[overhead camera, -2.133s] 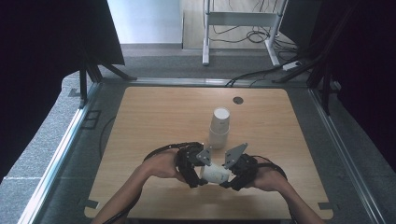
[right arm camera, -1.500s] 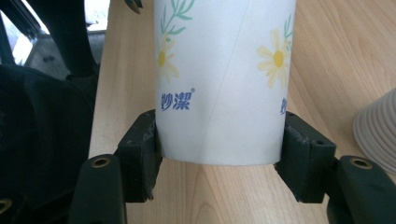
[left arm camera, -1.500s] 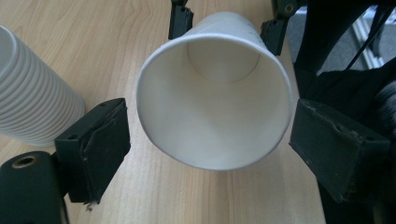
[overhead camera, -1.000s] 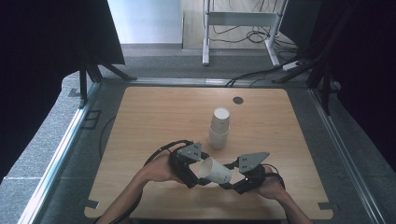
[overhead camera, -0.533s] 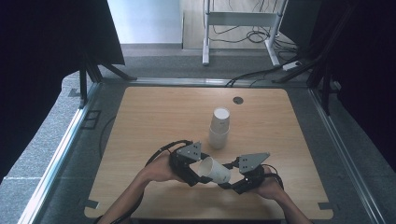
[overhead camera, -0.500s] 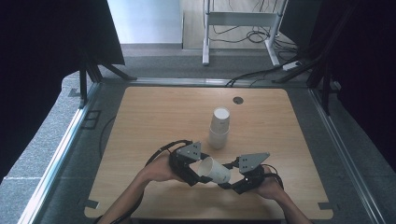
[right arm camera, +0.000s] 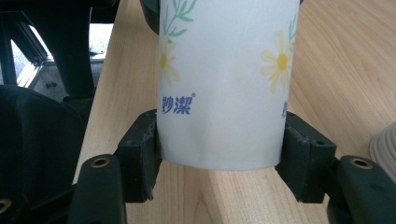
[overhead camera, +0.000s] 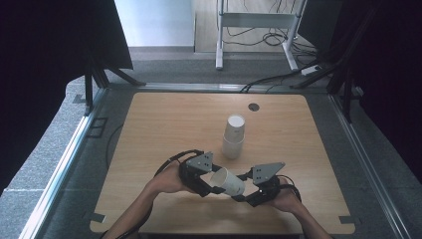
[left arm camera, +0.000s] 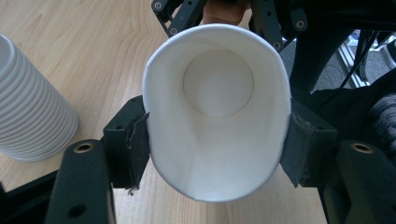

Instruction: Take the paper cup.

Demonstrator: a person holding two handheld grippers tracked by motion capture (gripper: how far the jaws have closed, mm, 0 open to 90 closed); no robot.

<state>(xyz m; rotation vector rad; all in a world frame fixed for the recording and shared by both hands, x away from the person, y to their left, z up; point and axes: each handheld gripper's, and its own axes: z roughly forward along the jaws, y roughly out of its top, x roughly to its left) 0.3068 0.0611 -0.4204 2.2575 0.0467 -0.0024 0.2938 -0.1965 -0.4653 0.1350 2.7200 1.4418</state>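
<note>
High view: a white paper cup with a printed daisy pattern (overhead camera: pixel 229 182) lies on its side in the air just above the light wooden tabletop (overhead camera: pixel 164 124), near the front edge, bridged between the two grippers. The left gripper (overhead camera: pixel 208 182) has the rim end; the right gripper (overhead camera: pixel 245 191) has the base end. A tall stack of white paper cups (overhead camera: pixel 233 137) stands upright behind them, near the tabletop's middle and apart from the held cup.

Left gripper view: the camera looks straight into the cup's mouth (left arm camera: pixel 217 109). The jaws have just been closing, with the cup between them, and both pads now press on the wall just below the rim. The mouth is squeezed from round to oval. The stack (left arm camera: pixel 32 107) sits at left.

Right gripper view: the jaws are clamped narrow on the cup's wall near the base (right arm camera: pixel 224 84), pads touching both sides, with no visible crushing there.

Handling, by judgement: the cup is very light, thin-walled and easily dented. The open rim gives under slight pressure; the base ring is the stiffer place to grip. Gentle squeeze only, or the rim will crease.
</note>
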